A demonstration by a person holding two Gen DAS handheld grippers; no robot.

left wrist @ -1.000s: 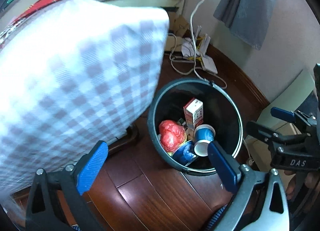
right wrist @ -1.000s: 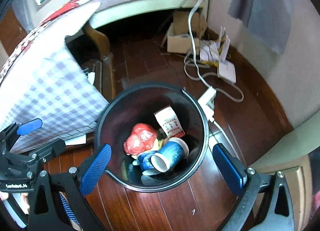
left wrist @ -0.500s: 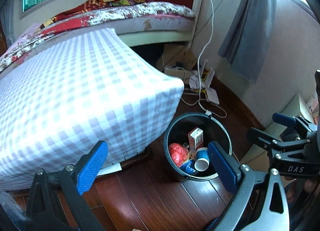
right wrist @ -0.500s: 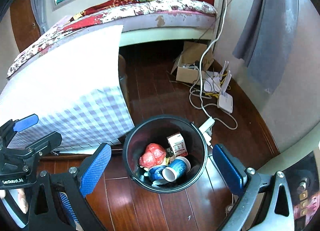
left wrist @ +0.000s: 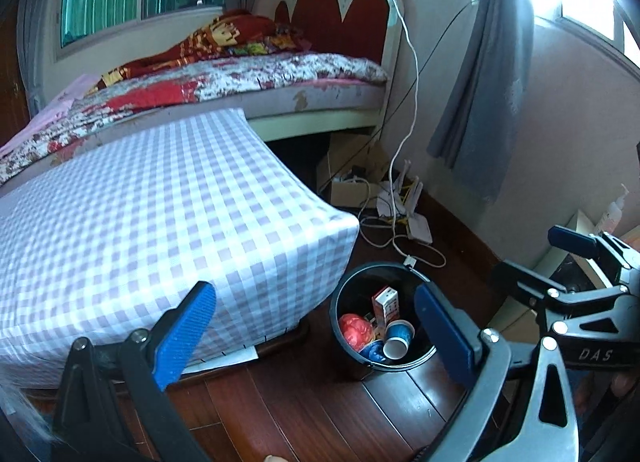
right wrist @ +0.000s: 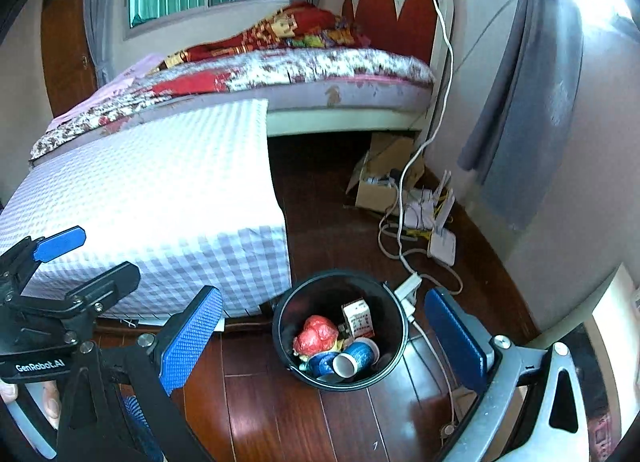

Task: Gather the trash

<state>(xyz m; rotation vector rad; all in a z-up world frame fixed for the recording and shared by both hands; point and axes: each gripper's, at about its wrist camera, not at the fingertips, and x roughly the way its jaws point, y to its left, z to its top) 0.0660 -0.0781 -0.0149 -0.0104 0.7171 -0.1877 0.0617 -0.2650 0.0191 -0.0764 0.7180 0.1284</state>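
Now, on the left, the left gripper (right wrist: 60, 262) reads "GenRobot.AI", fingers spread wide and empty. Centre, the checked surface (left wrist: 160, 221), then the black bin (right wrist: 280, 326) on the floor holding a red wad (right wrist: 316, 336), carton (right wrist: 358, 318) and blue cups (right wrist: 356, 358). Right gripper (left wrist: 536, 262), marked "DAS", gapes open too.

The round black plastic trash bin (right wrist: 401, 336) sits on the dark wooden plank floor (right wrist: 280, 422), just right of the white-and-lilac checked cloth-covered table (right wrist: 160, 201). Inside: a crumpled red wrapper (right wrist: 316, 336), small white carton (right wrist: 359, 318), blue paper cups (right wrist: 356, 358). Bed's (right wrist: 280, 73) behind, cables (right wrist: 404, 246) right.
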